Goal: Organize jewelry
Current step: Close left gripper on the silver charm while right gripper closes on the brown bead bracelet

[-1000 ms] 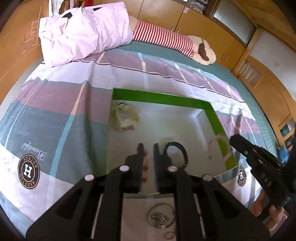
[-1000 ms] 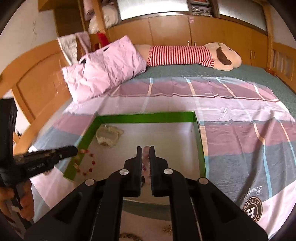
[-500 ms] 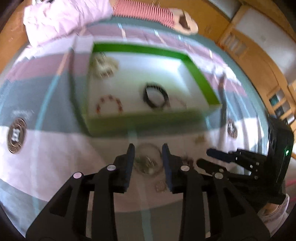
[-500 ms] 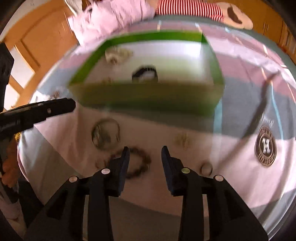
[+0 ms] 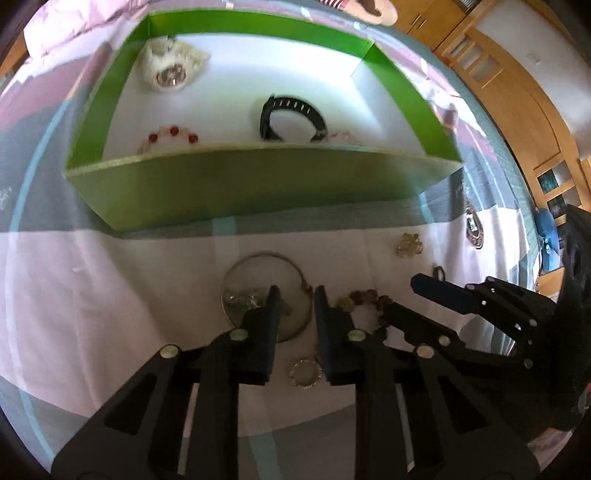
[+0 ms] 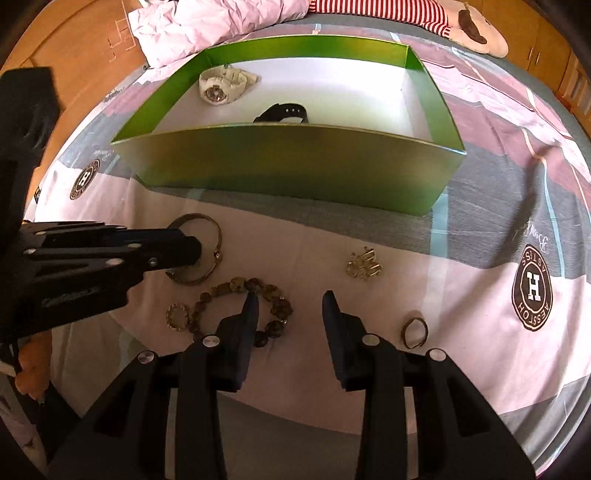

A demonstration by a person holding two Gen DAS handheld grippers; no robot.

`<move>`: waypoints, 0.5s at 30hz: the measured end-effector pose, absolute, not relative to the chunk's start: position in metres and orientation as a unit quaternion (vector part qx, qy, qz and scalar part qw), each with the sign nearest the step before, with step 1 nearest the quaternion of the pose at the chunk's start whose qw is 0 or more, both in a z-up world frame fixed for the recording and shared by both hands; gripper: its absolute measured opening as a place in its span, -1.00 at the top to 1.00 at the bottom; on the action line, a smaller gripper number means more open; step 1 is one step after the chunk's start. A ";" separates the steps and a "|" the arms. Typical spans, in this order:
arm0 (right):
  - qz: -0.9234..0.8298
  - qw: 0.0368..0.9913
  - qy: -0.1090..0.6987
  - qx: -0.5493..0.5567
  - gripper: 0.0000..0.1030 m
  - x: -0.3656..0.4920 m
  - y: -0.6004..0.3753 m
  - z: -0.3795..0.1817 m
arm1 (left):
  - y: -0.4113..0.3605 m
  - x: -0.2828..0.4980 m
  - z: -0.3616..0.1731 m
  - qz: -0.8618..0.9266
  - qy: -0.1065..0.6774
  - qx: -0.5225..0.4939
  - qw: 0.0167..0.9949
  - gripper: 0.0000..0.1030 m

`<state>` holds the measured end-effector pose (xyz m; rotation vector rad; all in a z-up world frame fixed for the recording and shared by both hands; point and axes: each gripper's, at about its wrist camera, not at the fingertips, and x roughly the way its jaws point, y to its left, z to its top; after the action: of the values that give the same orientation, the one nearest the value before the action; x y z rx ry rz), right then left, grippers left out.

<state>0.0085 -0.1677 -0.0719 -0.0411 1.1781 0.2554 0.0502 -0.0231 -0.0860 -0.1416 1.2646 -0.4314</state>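
A green box on the bed holds a white watch, a black band and a red-bead bracelet. On the sheet in front of the box lie a silver bangle, a brown bead bracelet, a small silver ring, a gold cluster and a dark ring. My left gripper is open over the bangle. My right gripper is open over the bead bracelet.
A pink pillow and a striped plush toy lie beyond the box. Wooden cabinets stand to the right. The sheet carries round logo prints.
Both grippers have pulled back from inside the box to the sheet in front of it and have opened. The red-bead and pale bracelets now lie in the box.
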 end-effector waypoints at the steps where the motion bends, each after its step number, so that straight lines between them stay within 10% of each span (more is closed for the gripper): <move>1: 0.120 0.822 0.556 -0.019 0.30 0.009 -0.167 -0.074 | -0.024 0.051 -0.089 -0.199 0.588 -0.068 0.781 0.63; 15: 0.114 0.833 0.541 -0.014 0.77 0.012 -0.166 -0.074 | -0.016 0.051 -0.073 -0.205 0.571 -0.096 0.789 1.00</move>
<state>0.0116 -0.1659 -0.0735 -0.0307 1.1471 0.2425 0.0514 -0.0162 -0.0733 -0.2067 1.2304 -0.4415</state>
